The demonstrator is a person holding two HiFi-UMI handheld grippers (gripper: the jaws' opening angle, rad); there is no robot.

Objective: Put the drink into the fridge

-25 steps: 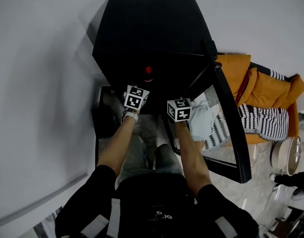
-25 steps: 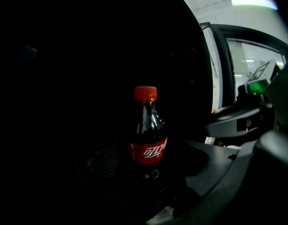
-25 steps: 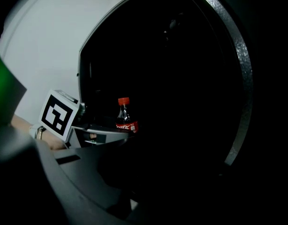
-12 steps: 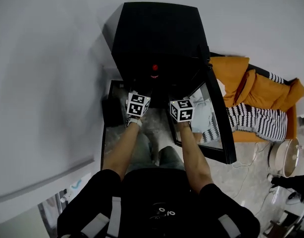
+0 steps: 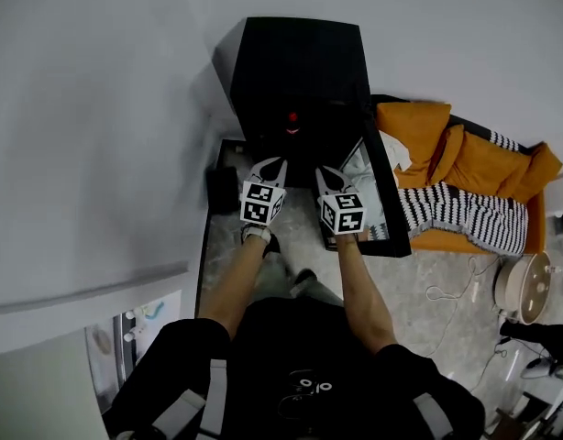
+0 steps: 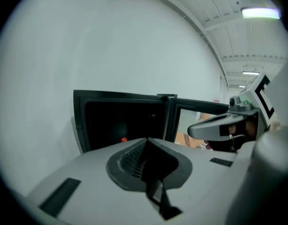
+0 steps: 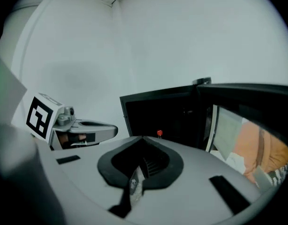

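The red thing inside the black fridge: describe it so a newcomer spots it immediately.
Against the white wall stands a black box-shaped fridge, its glass door swung open. In its dark interior sits the small red thing, the only spot of colour there.

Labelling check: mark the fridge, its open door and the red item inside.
fridge point(image 5: 300, 62), head view, its black top.
open door point(image 5: 371, 200), head view, its glass pane.
red item point(image 7: 159, 133), right gripper view, its visible red part.

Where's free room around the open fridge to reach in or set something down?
Reach into the fridge left of its open door; a small red thing sits inside, the rest too dark. Bare floor fronts the crowded sofa.
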